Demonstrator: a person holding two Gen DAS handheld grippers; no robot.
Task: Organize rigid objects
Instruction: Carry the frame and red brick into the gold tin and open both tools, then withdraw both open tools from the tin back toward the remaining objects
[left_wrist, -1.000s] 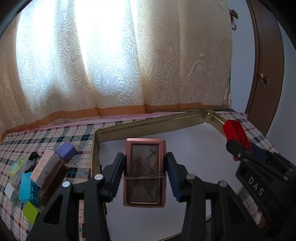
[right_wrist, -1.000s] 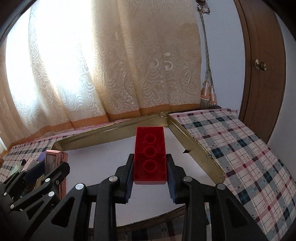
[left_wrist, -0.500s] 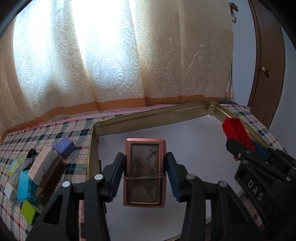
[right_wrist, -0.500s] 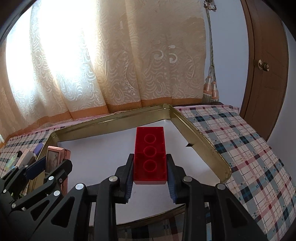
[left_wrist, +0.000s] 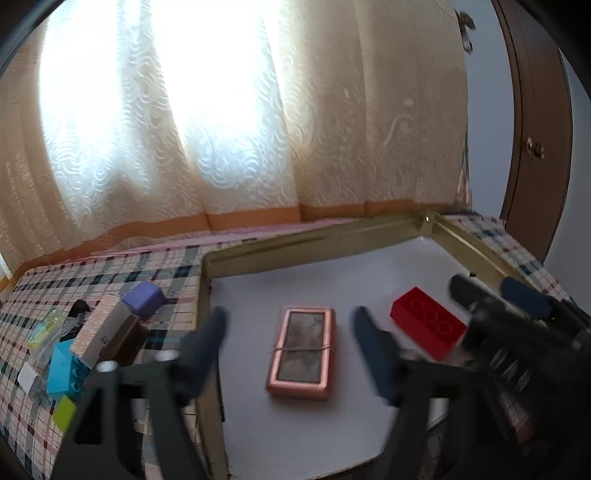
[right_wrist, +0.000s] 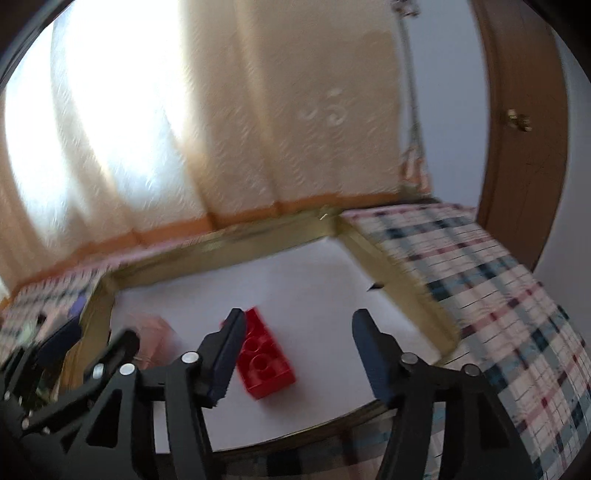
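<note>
A pink-rimmed flat case with a rubber band (left_wrist: 301, 352) lies flat on the white floor of the gold-rimmed tray (left_wrist: 314, 236). My left gripper (left_wrist: 291, 328) stands over it with jaws opening, well clear of both sides of the case. A red brick (right_wrist: 264, 360) lies on the tray floor, slanted; it also shows in the left wrist view as the red brick (left_wrist: 428, 328). My right gripper (right_wrist: 295, 332) has jaws opening, the brick lying loose by the left finger (right_wrist: 225, 350) with a wide gap to the right finger.
On the checked cloth left of the tray sit a purple block (left_wrist: 144, 299), a pink-and-brown box (left_wrist: 110, 332), a cyan brick (left_wrist: 62, 369), a lime block (left_wrist: 64, 413) and small clear pieces. A curtain hangs behind; a wooden door (right_wrist: 517, 110) stands at the right.
Both grippers let go: the pink case and the red brick dropped from between the fingers onto the tray floor, and the jaws spread wide. The brick now lies slanted.
</note>
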